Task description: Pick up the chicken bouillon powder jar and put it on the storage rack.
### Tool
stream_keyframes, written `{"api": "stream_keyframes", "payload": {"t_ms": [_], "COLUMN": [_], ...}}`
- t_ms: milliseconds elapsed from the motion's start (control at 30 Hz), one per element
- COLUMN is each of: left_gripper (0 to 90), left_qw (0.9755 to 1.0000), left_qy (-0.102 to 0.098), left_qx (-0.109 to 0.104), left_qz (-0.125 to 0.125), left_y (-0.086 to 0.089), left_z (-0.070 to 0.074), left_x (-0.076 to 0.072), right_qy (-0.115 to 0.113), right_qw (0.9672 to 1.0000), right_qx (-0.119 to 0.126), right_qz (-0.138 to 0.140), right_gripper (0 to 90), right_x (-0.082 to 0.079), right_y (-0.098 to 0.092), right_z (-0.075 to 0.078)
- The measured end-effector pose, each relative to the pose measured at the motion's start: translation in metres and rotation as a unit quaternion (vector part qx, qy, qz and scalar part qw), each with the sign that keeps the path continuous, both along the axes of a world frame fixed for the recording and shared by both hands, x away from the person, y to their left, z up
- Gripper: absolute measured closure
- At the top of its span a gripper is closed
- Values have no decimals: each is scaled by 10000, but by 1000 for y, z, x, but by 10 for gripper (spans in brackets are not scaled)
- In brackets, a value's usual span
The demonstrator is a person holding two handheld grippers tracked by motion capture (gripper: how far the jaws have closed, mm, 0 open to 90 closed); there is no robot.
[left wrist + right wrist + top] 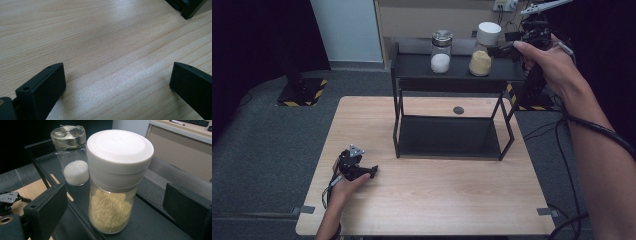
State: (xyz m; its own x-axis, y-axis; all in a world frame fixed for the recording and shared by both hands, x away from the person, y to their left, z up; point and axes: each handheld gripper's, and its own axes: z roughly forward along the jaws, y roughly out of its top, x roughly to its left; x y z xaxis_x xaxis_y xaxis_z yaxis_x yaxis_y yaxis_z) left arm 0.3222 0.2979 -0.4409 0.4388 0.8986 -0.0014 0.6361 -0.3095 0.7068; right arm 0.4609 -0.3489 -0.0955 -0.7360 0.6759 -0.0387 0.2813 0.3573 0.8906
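Observation:
On the top shelf of a black rack point(412, 70) stand two jars. One has a white lid and yellow grains point(482, 50) point(115, 182). The other is glass with a metal lid and white grains point(441, 51) point(72, 157). My right gripper point(495, 50) point(116, 195) is open at the yellow jar's right side; in the right gripper view its jaws stand on either side of the jar with a gap on each side. My left gripper point(371, 172) point(117, 72) lies open on the wooden table point(437, 200) near its front left, with nothing between its jaws.
The rack's lower shelf point(447, 136) sits on the table's far half. A small dark grommet point(458, 110) is set in the table behind it. A black base with hazard stripes point(302, 92) stands on the floor at left. A cable point(597, 130) trails from the right hand.

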Motion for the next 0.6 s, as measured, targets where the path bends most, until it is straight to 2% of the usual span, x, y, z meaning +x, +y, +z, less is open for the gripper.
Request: {"api": "stream_keyframes", "payload": {"t_ms": [267, 600], "left_gripper": [0, 0], "left_qw": [10000, 10000], "left_qy": [-2, -3], "left_qx": [1, -1], "left_qz": [7, 10], "left_y": [0, 0], "left_z": [0, 0], "left_x": [0, 0], "right_qy": [-25, 28], "right_qw": [10000, 10000], "right_qx": [23, -66], "right_qz": [-10, 37], "right_gripper": [67, 67], "right_x": [-8, -12], "right_y": [-6, -7], "right_z": [3, 5]}}
